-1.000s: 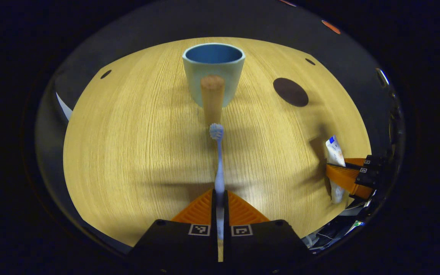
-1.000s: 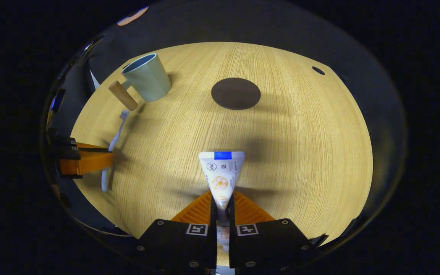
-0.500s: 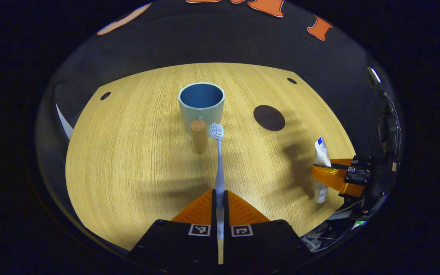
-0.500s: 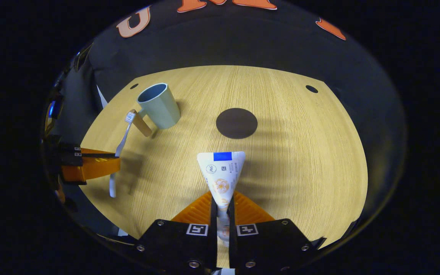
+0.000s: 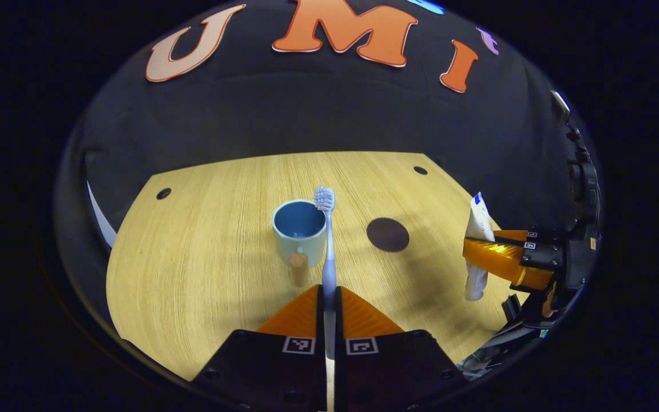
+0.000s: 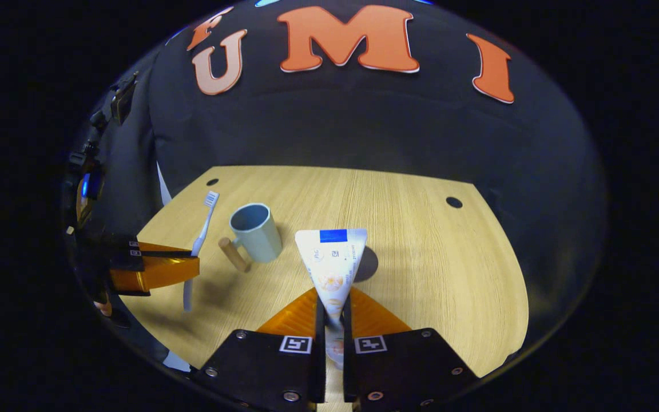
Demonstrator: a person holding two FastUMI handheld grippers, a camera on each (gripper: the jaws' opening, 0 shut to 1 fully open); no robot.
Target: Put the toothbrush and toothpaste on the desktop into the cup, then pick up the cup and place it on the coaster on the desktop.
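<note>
Blue and thin, the toothbrush stands up with its bristles on top, pinched tight between both fingers of the left gripper. It is up in the air above the wooden desktop, close to the cup. The cup is pale blue-green and stands upright on the desktop. Its round wooden handle sticks out toward the left gripper. In the right gripper view, the white toothpaste tube has its flat end up, and both fingers of the right gripper squeeze it near the bottom. It is in the air too. The dark round coaster lies flat on the desktop, near the cup but not touching it.
</note>
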